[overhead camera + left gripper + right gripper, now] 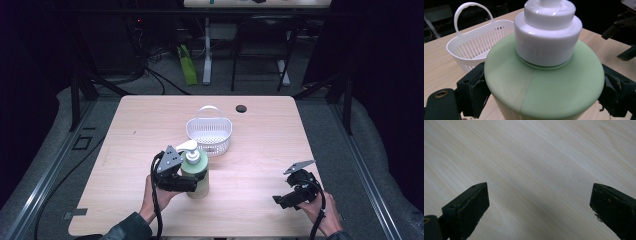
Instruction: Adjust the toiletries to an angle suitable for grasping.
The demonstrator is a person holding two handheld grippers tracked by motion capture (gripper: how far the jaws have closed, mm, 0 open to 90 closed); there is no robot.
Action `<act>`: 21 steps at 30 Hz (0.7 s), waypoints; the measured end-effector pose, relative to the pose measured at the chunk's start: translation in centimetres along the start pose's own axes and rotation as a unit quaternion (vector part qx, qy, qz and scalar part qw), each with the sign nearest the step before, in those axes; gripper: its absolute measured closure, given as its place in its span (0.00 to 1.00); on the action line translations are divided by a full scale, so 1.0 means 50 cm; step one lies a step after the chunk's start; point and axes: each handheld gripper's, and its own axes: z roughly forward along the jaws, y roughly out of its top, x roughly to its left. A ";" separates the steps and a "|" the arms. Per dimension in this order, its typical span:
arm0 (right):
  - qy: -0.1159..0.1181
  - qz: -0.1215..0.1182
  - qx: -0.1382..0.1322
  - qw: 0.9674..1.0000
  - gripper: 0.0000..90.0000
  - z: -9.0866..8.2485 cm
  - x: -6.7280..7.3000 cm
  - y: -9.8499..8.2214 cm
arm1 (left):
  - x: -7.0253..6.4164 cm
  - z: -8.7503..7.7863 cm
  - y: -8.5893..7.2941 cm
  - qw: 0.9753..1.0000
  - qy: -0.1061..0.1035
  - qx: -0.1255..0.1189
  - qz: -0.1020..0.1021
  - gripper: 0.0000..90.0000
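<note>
Pump bottle gripped at the shoulder, ready for transfer.

The green pump bottle [196,172] is clamped between the wide-set jaws of the left gripper [186,184], just in front of the white basket [209,133]; whether it is lifted is unclear. A lift into the basket is judged next. The right gripper [539,207] is held open, empty.

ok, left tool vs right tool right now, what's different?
The left tool is closed on the green pump bottle beside the white basket; the right tool is open with nothing in it. The left one sits mid-table, the right one near the table's front right edge, over bare wood. Both are black and hand-held.
</note>
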 end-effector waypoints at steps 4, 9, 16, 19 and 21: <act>0.000 0.001 -0.001 1.000 0.02 0.000 -0.001 0.000 | 0.012 -0.002 -0.001 1.000 0.007 0.001 -0.005 0.13; -0.001 0.000 -0.001 1.000 0.02 0.000 -0.003 -0.001 | 0.028 -0.005 -0.003 1.000 0.018 0.000 -0.009 0.13; 0.000 0.000 0.000 1.000 0.02 0.000 -0.003 -0.001 | 0.051 -0.010 -0.004 0.999 0.034 0.002 -0.018 0.13; 0.000 0.000 0.000 1.000 0.02 0.000 -0.002 -0.001 | 0.055 -0.010 -0.004 0.999 0.035 0.002 -0.019 0.13; 0.002 0.001 0.000 1.000 0.02 0.001 -0.001 -0.001 | 0.057 -0.010 -0.003 0.999 0.036 0.003 -0.018 0.13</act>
